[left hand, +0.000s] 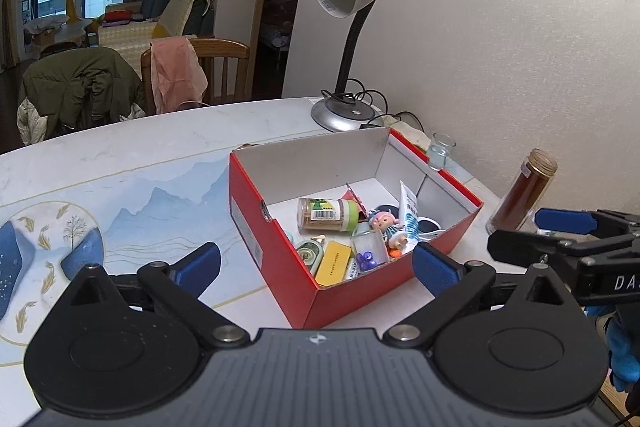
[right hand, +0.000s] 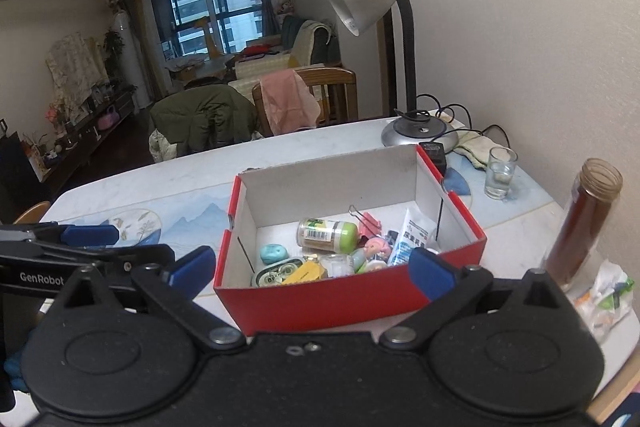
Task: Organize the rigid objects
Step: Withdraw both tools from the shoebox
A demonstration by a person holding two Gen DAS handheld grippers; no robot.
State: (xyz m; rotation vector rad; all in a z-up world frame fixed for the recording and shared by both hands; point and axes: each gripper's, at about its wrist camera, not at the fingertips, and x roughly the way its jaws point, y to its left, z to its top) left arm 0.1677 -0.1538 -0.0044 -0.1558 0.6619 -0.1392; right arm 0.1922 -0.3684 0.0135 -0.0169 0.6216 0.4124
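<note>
A red cardboard box (left hand: 280,267) (right hand: 320,303) with a white inside stands open on the table. In it lie a green-capped bottle (left hand: 326,215) (right hand: 326,235), a small doll (left hand: 384,223), a white tube (left hand: 409,215), a yellow packet (left hand: 334,263) and other small items. My left gripper (left hand: 318,267) is open and empty, just in front of the box's near corner. My right gripper (right hand: 313,273) is open and empty too, facing the box's long red side. Each gripper shows at the edge of the other's view.
A silver desk lamp (right hand: 418,131) stands behind the box, with its cord and an adapter. Right of the box are a small glass (right hand: 500,173), a tall brown jar (right hand: 584,223) and plastic wrappers (right hand: 608,295). The wall runs along the right. Chairs with clothes stand behind the table.
</note>
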